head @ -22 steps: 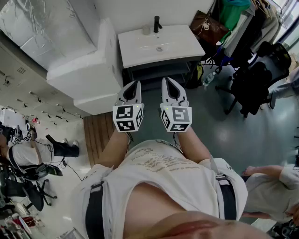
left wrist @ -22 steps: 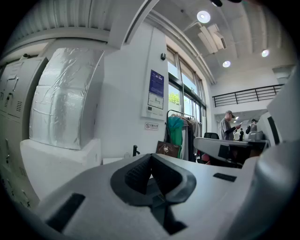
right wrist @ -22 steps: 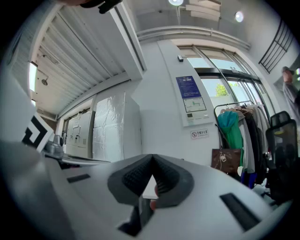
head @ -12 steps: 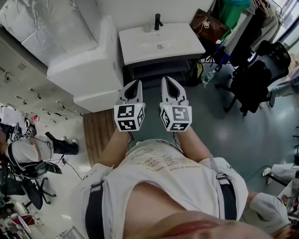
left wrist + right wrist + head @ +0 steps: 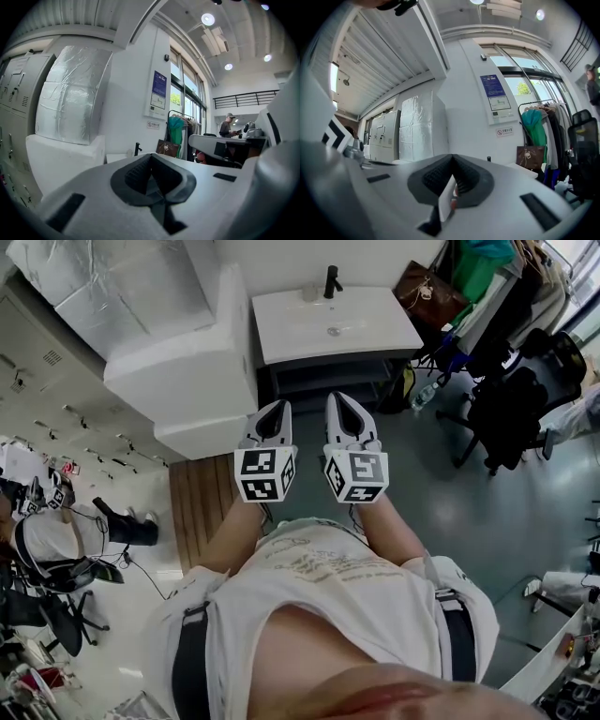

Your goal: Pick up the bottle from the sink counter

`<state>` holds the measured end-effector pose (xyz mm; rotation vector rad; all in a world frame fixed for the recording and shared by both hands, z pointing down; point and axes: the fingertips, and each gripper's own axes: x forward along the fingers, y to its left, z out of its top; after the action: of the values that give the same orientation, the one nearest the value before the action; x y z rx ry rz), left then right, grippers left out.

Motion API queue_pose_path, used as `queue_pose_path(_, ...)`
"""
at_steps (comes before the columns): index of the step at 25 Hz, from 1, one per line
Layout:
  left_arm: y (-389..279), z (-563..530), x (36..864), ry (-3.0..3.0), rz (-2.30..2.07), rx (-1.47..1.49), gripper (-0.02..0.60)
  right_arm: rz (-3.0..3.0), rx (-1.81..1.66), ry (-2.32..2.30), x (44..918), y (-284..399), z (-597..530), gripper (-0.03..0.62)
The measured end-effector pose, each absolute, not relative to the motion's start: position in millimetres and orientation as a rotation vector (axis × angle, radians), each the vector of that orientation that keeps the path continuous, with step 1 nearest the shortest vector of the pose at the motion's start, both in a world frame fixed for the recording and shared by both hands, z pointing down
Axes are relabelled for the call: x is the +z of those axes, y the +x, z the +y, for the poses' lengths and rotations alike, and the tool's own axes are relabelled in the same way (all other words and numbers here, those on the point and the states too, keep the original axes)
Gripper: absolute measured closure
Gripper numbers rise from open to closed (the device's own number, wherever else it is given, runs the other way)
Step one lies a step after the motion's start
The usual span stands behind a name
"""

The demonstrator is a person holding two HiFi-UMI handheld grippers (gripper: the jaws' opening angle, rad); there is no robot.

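Beyond ribbed fingers, smooth white counter

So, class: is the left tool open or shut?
Shut: in its own view, the jaws of the left tool meet, with nothing between them.

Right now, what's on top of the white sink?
A black tap stands at the back, with a small pale thing beside it, too small to name. Nothing covers the sink top.
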<state>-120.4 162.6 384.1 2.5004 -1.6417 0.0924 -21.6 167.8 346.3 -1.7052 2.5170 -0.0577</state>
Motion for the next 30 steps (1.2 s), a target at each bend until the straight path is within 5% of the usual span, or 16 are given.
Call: queue_pose_path(30,-168.7,105.4,401.2,2.481,-1.678,0.122,0.561,2.528,-0.037,-1.677,354.1,-59.7,100.7,0.571)
